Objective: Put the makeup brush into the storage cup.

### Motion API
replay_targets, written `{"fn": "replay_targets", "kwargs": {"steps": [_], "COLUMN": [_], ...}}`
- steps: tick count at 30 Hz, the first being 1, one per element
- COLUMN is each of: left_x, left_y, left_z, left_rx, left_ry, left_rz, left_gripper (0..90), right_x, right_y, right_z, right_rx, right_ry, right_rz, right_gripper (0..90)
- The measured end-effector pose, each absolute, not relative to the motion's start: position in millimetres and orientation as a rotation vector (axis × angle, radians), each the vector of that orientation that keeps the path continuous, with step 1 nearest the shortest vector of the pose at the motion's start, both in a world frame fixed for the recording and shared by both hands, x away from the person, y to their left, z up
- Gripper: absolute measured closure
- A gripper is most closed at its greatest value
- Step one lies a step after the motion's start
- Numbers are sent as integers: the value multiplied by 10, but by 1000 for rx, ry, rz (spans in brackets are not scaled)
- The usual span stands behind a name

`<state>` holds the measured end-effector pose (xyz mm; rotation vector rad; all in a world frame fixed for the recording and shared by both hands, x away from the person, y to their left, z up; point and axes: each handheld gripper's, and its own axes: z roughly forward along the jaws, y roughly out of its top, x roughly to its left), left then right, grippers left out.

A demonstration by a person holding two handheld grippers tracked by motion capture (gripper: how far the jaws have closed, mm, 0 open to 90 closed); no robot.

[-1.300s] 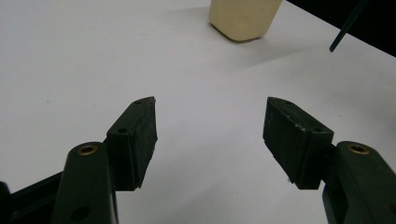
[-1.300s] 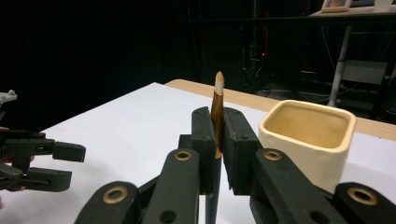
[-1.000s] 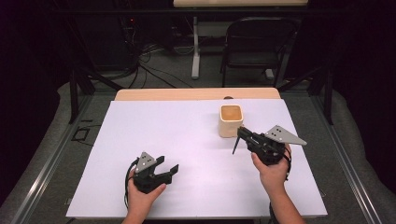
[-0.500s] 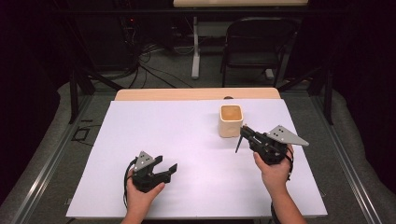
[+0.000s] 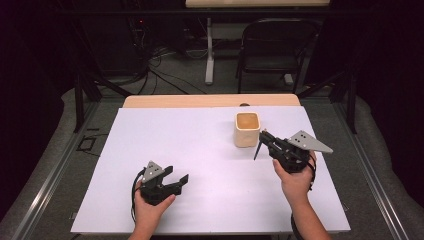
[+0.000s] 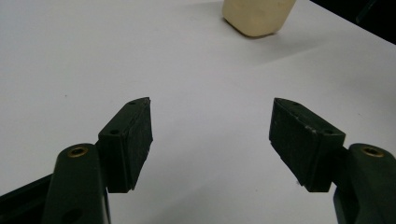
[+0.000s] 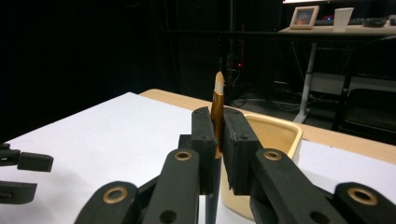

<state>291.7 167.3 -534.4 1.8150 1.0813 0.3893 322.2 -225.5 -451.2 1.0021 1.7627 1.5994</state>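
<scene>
Dark room, black walls. Bench point(image 5: 200, 150) under a white sheet, wood edge at the far side. Behind it: black folding chair point(image 5: 272, 47), white desk leg point(image 5: 209, 52), cables point(image 5: 160, 75) on grey floor point(image 5: 390, 165).

Black grippers point(image 5: 172, 180), brass screws, grey plate point(image 5: 310, 141)

cup point(image 5: 247, 129): matt cream plastic | pen point(image 7: 217, 105): glossy brown | table point(image 5: 200, 145): smooth white
</scene>
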Motion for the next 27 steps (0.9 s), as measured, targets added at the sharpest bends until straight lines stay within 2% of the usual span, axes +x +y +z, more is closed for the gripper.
{"fn": "replay_targets", "kwargs": {"steps": [27], "left_x": [2945], "left_y": [1651], "left_z": [-5341], "left_rx": [1806], "left_ry": [1068], "left_rz": [355], "left_gripper": [307], "right_x": [3772], "right_y": [-2543], "right_z": [-4423], "right_rx": [1079], "right_ry": [1740], "right_rz": [1436], "right_gripper": [838]}}
